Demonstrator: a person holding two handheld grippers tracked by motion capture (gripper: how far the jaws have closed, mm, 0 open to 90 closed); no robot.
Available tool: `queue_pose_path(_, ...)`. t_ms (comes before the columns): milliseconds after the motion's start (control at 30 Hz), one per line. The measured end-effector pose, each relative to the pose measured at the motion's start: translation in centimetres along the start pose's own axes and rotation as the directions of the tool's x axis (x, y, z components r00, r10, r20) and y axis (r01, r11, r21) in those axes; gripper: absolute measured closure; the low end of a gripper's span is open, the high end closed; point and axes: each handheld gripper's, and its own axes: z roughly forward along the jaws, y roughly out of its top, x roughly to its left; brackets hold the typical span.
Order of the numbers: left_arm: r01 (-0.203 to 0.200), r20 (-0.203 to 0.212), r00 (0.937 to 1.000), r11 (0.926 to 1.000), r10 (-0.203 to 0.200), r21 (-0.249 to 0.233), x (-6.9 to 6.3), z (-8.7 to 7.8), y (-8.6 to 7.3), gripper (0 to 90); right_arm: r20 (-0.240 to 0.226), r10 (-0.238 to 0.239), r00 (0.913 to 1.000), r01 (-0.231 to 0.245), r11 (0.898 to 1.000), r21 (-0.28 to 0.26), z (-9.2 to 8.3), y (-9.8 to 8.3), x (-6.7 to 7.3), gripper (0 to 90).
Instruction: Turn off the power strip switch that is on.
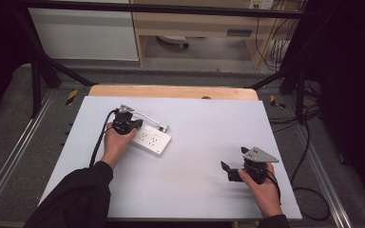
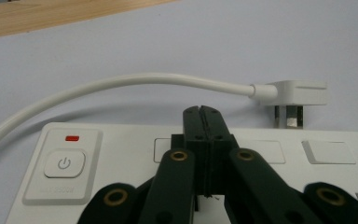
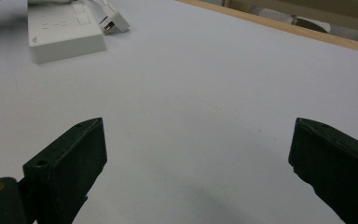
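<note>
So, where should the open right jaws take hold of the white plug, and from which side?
Probably grip the plug by its flat white body, jaws across the two broad faces, coming from above. It lies flat on the table beyond the power strip, apart from it; its metal pins point toward the strip and the cable leaves one end, so avoid both.

A white power strip (image 1: 150, 138) lies flat on the pale table top, left of the middle, its long side running slantwise from far left to near right. Its face carries a row of sockets and, at one end, a square power button (image 2: 64, 164) under a small red light. Its white cable (image 2: 121, 86) curves round the far side and ends in a white plug (image 2: 298, 93) lying on the table just beyond the strip.
</note>
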Motion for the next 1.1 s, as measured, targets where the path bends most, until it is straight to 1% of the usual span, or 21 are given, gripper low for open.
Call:
queue_pose_path(433, -0.004, -0.008, 1.0, 1.0, 0.004, -0.006, -0.21, -0.02, -0.13, 90.0, -0.002, 0.0, 1.0, 0.0, 1.0, 0.003, -0.02, -0.01, 0.04, 4.6)
queue_pose_path(1000, -0.006, -0.005, 1.0, 1.0, 0.006, -0.004, -0.19, -0.01, -0.14, 90.0, -0.004, 0.0, 1.0, 0.0, 1.0, 0.005, 0.0, -0.01, 0.06, 4.5)
queue_pose_path(1100, -0.014, -0.006, 0.9999, 0.9999, 0.014, -0.004, -0.24, 0.04, -0.21, 90.0, -0.004, 0.002, 1.0, -0.002, 1.0, 0.005, 0.01, -0.02, 0.05, 4.5)
